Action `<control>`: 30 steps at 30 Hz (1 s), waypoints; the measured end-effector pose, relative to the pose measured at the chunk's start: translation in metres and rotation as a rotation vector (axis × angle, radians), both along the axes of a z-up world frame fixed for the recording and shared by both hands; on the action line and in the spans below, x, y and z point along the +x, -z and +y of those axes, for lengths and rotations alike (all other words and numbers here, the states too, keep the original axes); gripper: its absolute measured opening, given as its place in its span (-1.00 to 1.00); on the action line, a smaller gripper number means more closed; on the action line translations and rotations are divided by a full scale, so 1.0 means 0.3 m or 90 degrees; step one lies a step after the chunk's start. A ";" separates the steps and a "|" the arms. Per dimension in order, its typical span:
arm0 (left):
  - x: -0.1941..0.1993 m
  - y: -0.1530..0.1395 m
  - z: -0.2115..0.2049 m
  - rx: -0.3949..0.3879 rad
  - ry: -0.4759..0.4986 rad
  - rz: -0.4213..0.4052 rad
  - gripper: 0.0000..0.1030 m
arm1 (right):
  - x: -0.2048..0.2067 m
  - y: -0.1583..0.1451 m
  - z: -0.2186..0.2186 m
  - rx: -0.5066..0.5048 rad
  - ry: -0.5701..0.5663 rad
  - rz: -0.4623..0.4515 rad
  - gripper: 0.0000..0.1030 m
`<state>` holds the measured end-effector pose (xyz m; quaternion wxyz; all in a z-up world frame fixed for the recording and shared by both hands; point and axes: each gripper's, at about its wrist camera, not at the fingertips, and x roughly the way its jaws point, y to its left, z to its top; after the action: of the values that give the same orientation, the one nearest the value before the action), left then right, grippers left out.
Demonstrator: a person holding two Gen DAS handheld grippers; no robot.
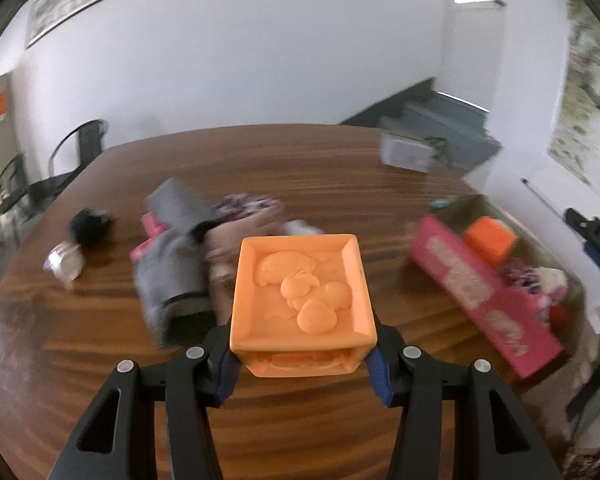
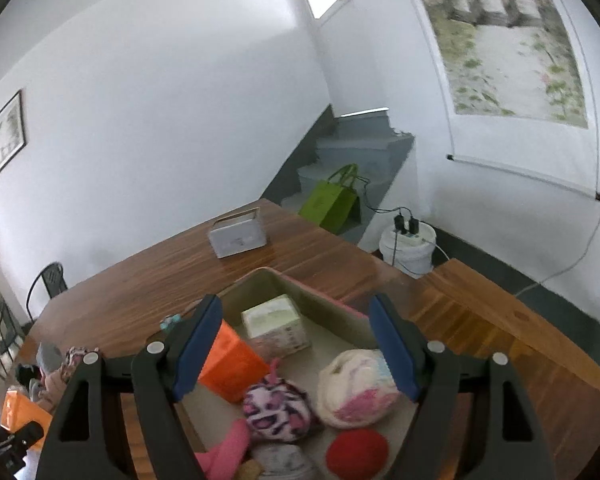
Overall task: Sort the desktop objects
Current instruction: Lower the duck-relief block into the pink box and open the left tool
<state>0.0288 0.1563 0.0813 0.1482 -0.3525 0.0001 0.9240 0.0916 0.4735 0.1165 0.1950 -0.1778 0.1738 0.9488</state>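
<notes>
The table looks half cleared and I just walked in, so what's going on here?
A person is sorting toys into a bin. The left gripper holds an orange embossed block above the wooden table. The right gripper hangs open over the bin, nothing between its fingers. The bin already holds soft toys and an orange cube.

Two orange blocks on show: one orange block (image 1: 300,300) up front, another orange block (image 1: 489,240) in the one bin (image 1: 484,296). Inside it, one pale tissue box (image 2: 276,322), one red ball (image 2: 356,454), one spotted plush (image 2: 278,408), one white-pink plush (image 2: 356,388). One grey box (image 2: 237,238) on the desk (image 1: 300,172).
</notes>
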 end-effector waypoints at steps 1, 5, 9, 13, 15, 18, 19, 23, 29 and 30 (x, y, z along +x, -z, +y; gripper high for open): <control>-0.002 -0.010 0.024 0.003 0.013 0.000 0.04 | 0.007 0.002 0.015 -0.008 0.007 0.004 0.54; -0.015 -0.055 0.134 0.023 0.070 -0.005 0.04 | 0.034 0.004 0.056 -0.039 0.028 0.017 0.56; -0.017 -0.088 0.251 0.027 0.123 -0.006 0.04 | 0.049 -0.004 0.062 -0.046 0.027 0.028 0.56; -0.013 -0.110 0.358 0.038 0.180 -0.013 0.04 | 0.072 -0.003 0.091 -0.063 0.037 0.041 0.56; -0.024 -0.109 0.401 0.046 0.202 -0.026 0.04 | 0.099 -0.005 0.117 -0.077 0.060 0.054 0.56; -0.039 -0.107 0.467 0.059 0.234 -0.046 0.04 | 0.130 -0.010 0.136 -0.074 0.096 0.062 0.56; -0.043 -0.105 0.484 0.065 0.244 -0.057 0.04 | 0.134 -0.011 0.138 -0.074 0.101 0.063 0.56; -0.062 -0.090 0.562 0.081 0.280 -0.091 0.04 | 0.119 -0.013 0.126 -0.062 0.090 0.055 0.57; -0.104 -0.041 0.624 0.102 0.312 -0.156 0.04 | 0.124 -0.032 0.090 -0.025 0.086 0.064 0.57; -0.112 -0.028 0.631 0.106 0.317 -0.173 0.04 | 0.126 -0.031 0.091 -0.026 0.085 0.065 0.57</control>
<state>-0.0049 0.3456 0.0897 0.3977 -0.4485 -0.0090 0.8004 0.1292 0.5007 0.1259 0.2449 -0.1213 0.2143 0.9378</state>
